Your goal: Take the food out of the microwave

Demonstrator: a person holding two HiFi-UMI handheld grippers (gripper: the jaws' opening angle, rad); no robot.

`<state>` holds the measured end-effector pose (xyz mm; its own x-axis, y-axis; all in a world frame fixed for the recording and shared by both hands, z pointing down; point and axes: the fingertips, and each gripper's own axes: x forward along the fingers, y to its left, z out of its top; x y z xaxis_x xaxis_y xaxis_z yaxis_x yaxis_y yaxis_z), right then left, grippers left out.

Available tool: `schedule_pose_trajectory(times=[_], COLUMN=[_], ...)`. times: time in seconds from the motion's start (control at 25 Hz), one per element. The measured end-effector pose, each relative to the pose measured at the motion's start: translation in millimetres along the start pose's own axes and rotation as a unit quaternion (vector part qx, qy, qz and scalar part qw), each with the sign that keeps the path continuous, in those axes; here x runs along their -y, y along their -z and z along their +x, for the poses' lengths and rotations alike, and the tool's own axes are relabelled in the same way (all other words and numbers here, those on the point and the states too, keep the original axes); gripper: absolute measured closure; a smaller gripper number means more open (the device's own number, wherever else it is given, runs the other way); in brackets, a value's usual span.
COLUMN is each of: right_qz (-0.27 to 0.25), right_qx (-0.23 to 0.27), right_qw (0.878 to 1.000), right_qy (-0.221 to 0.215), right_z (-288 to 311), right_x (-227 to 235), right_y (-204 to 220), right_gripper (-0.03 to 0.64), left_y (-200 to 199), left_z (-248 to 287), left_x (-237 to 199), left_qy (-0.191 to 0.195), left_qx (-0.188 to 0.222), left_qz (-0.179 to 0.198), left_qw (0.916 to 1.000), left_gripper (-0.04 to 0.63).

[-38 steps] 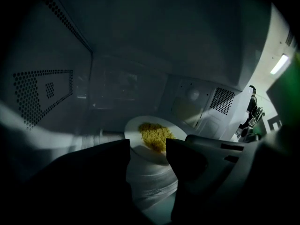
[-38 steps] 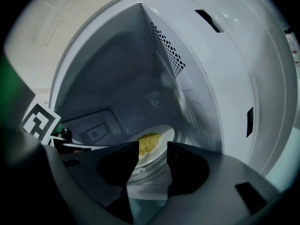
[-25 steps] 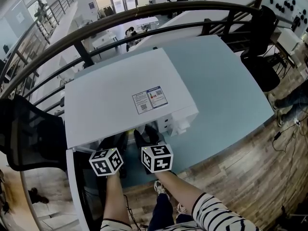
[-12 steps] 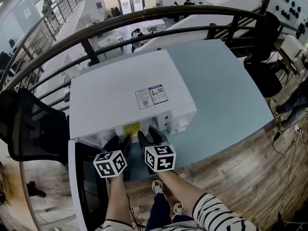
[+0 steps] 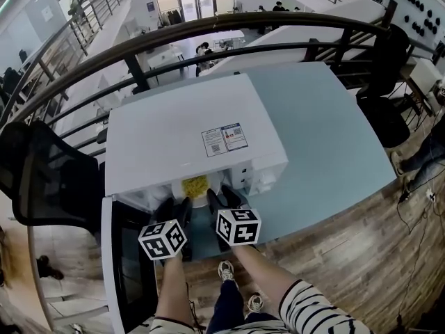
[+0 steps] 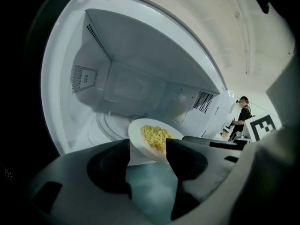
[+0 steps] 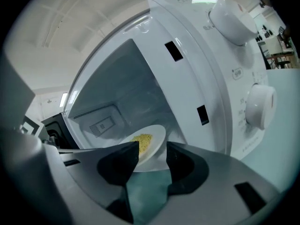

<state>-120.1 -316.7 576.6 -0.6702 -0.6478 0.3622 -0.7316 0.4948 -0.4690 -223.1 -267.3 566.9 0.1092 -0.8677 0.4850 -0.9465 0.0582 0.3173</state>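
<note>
The microwave [image 5: 188,131] stands on a pale blue table [image 5: 327,138]. Its door [image 5: 128,270] is swung open to the left. A white plate [image 6: 138,132] with yellow food [image 6: 156,137] is at the open mouth of the microwave, in front of the glass turntable [image 6: 105,125] and not resting on it. From the head view only the food [image 5: 195,185] shows, just under the near edge of the microwave top.

The left gripper [image 5: 176,207] holds the plate on its left side. In its own view the jaws of the left gripper [image 6: 147,146] are closed on the plate, one on each side of it, and the blue table shows below.

The right gripper [image 5: 222,199] holds the same plate on the right side. In the view of the right gripper [image 7: 152,149] the plate [image 7: 157,135] is tilted (the gripper itself is rolled): one jaw lies over the side with the food [image 7: 143,143], and the other is under the plate.

The two grippers are just beside each other, their marker cubes [image 5: 163,239] near the person. To the right of the opening, two round knobs [image 7: 260,107] sit on the front panel.
</note>
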Motion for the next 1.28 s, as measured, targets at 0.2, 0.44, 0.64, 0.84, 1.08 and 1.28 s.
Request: schedule_pose_trajectory(times=[0.2, 0.44, 0.64, 0.84, 1.08, 1.28], right_qz=[0.022, 0.05, 0.053, 0.051, 0.046, 0.04], right_qx=[0.002, 0.006, 0.002, 0.003, 0.005, 0.012], right_qw=[1.0, 0.998, 0.998, 0.998, 0.999, 0.999], right_qy=[-0.007, -0.027, -0.022, -0.02, -0.022, -0.024], right_z=[2.7, 6.3, 3.5, -7.2, -31.0, -55.3], right_x=[3.0, 0.8, -0.4, 0.4, -3.6, -10.0], right_y=[2.6, 3.0, 4.2, 4.8, 4.1, 2.1], right_gripper=[0.436, 0.477, 0.486, 0.494, 0.505, 0.514], left_y=[6.5, 10.2, 12.6, 14.4, 16.5, 22.4], left_z=[4.9, 9.1, 7.8, -0.9, -20.2, -40.6], left_x=[-6.1, -5.5, -3.4, 3.2, 16.6, 28.9], left_qy=[0.009, 0.034, 0.045, 0.046, 0.046, 0.044], left_qx=[0.003, 0.021, 0.024, 0.029, 0.037, 0.044], left_qz=[-0.049, -0.097, -0.11, -0.109, -0.101, -0.106], left_qw=[0.9987, 0.9945, 0.9927, 0.9925, 0.9932, 0.9924], left_gripper=[0.373, 0.385, 0.417, 0.439, 0.451, 0.454])
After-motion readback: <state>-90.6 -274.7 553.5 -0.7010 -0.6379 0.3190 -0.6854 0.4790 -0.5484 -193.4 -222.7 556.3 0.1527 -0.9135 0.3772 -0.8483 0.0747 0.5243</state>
